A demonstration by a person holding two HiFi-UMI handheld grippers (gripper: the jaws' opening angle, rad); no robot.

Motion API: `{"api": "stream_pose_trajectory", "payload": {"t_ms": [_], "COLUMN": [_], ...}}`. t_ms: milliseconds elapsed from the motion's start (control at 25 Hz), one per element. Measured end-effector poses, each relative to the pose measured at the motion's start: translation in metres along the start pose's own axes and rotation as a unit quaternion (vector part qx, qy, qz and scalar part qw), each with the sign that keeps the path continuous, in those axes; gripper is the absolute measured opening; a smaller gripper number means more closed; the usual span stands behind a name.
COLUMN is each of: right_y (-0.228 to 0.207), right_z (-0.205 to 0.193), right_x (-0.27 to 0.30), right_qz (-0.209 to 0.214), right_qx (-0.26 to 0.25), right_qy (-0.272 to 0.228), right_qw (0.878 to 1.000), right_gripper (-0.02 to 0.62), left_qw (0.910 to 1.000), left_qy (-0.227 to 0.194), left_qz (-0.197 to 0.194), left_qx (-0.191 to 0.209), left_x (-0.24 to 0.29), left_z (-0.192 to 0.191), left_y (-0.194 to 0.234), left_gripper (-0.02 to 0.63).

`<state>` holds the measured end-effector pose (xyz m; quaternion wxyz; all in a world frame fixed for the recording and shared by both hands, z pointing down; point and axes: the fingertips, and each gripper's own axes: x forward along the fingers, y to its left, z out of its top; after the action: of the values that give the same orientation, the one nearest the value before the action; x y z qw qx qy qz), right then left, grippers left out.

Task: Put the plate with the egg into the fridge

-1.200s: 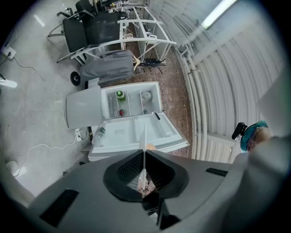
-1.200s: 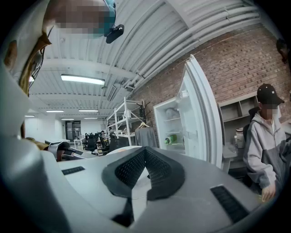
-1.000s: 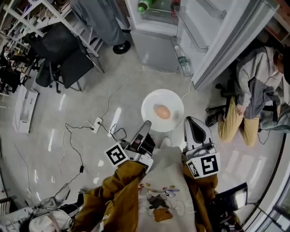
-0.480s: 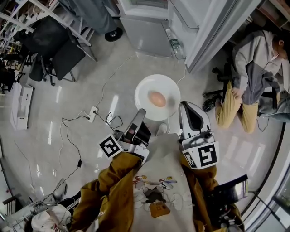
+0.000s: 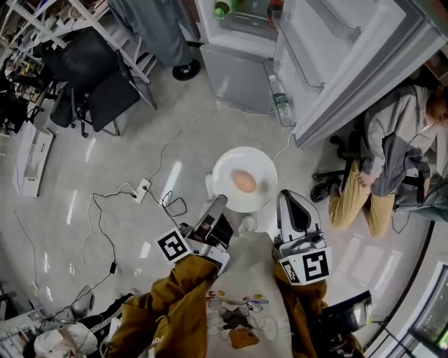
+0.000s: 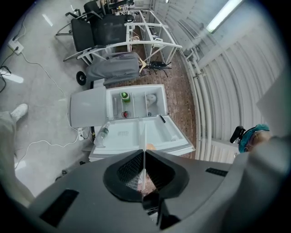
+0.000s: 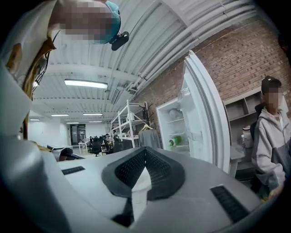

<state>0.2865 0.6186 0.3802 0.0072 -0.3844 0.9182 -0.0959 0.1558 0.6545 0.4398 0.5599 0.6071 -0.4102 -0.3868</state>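
Observation:
A white plate [image 5: 260, 168] carrying a brown egg [image 5: 245, 182] hangs above the floor in front of me. My left gripper [image 5: 218, 201] is shut on its near left rim. In the left gripper view the plate [image 6: 144, 136] shows edge-on as a thin white line between the shut jaws, with the egg [image 6: 150, 146] just beyond. My right gripper [image 5: 284, 196] is close beside the plate's right rim, its jaws shut [image 7: 145, 150] with nothing showing past the tips. Ahead stands the open fridge [image 5: 234, 66], also visible beyond the left gripper as the fridge [image 6: 132, 105].
The fridge door [image 5: 343, 56] swings out to the right with a bottle [image 5: 280, 101] in its bin; a green bottle [image 5: 222, 8] lies on a shelf. A seated person [image 5: 392, 150] is at right. Cables and a power strip [image 5: 140, 190] lie on the floor left, past black chairs [image 5: 91, 77].
The plate, egg and both grippers keep the same arrangement. The head view swayed, so the fridge slid up out of frame and came back.

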Motion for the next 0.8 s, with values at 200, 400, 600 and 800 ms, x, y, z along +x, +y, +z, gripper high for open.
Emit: {"api": "stream_pose_trajectory", "payload": {"t_ms": [200, 400, 600, 800], "right_y": [-0.011, -0.029, -0.04, -0.033], "right_z": [-0.003, 0.003, 0.004, 0.011], "right_x": [0.038, 0.08, 0.136, 0.192], "right_qz": [-0.012, -0.029, -0.04, -0.041], "right_qx": [-0.002, -0.006, 0.004, 0.006], "right_qy": [0.008, 0.018, 0.036, 0.035], "right_qw": [1.0, 0.999, 0.999, 0.999], "right_gripper": [0.006, 0.006, 0.006, 0.006], "left_qw": [0.9999, 0.9995, 0.9991, 0.9988], "left_qy": [0.009, 0.021, 0.024, 0.028], "left_qz": [-0.007, -0.007, -0.011, -0.015], "left_qx": [-0.006, -0.024, -0.032, -0.038], "left_x": [0.029, 0.065, 0.097, 0.121], "left_z": [0.03, 0.06, 0.107, 0.158], "left_y": [0.01, 0.02, 0.024, 0.025], "left_gripper": [0.018, 0.018, 0.018, 0.018]}}
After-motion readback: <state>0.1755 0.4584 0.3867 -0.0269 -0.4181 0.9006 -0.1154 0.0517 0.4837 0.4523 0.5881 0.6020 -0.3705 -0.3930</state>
